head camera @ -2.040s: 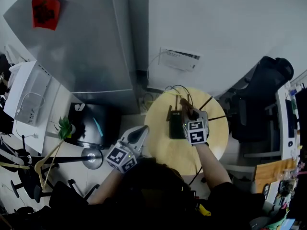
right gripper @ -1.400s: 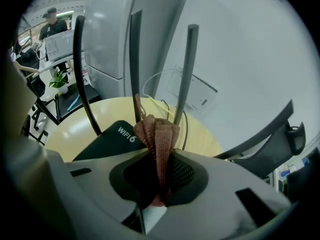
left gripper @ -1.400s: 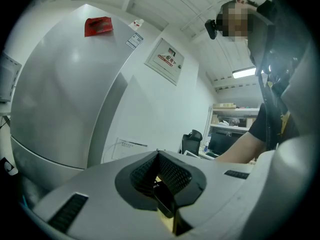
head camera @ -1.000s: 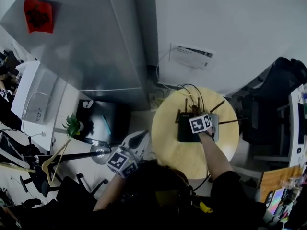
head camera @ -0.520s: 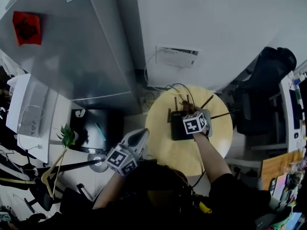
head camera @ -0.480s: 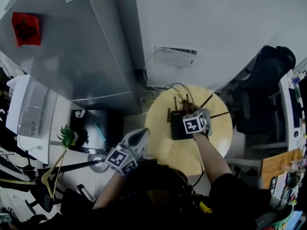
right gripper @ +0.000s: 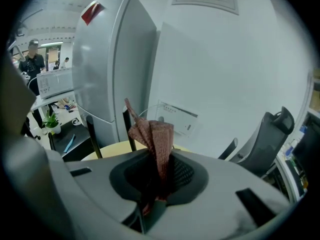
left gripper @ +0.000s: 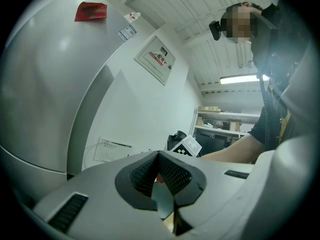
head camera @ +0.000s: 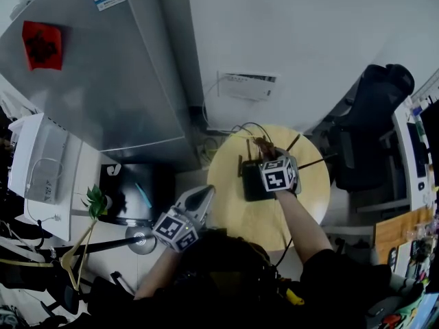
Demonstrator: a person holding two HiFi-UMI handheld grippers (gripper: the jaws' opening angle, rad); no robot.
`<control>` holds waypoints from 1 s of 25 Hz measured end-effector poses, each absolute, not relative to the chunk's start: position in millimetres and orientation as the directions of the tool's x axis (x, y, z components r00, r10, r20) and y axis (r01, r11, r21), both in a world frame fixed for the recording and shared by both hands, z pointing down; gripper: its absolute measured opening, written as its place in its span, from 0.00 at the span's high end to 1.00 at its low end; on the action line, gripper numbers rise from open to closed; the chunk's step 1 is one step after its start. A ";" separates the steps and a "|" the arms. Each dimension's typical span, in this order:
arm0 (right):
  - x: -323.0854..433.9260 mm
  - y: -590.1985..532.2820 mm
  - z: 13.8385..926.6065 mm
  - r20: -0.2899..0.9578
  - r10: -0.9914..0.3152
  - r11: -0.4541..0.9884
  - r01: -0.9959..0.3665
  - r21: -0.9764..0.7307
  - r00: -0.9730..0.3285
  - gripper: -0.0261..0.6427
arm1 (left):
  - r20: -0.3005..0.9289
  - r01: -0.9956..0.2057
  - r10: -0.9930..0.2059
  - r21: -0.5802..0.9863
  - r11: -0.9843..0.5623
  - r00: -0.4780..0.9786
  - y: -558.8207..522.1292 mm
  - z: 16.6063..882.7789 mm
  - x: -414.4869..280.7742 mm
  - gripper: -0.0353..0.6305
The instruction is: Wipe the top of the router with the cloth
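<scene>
Snagging is your risk: your right tool (head camera: 266, 155) clamps the red cloth (right gripper: 152, 134) over the black router (head camera: 250, 181) on the round worktop (head camera: 255, 219), antennas (right gripper: 92, 134) at its 12 o'clock edge; left tool (head camera: 203, 193) pinched empty.

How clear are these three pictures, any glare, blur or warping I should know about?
Head view: fisheye bends the tall grey fridge; the black router is small and dim. Left gripper view: dark round vignette, glare from the ceiling strip light. Right gripper view: the reddish-brown woven cloth is sharp, edges warped.
</scene>
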State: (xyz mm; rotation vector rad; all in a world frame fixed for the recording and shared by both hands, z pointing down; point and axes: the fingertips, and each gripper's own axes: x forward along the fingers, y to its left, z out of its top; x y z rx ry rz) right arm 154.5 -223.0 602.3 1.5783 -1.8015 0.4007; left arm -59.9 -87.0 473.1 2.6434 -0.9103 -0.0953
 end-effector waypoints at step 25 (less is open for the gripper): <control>215.5 -216.8 669.5 0.798 -0.590 0.230 -0.973 0.022 -0.122 0.87 | 0.117 -0.684 -0.691 0.331 -0.650 0.713 -81.0 482.2 -75.0 0.96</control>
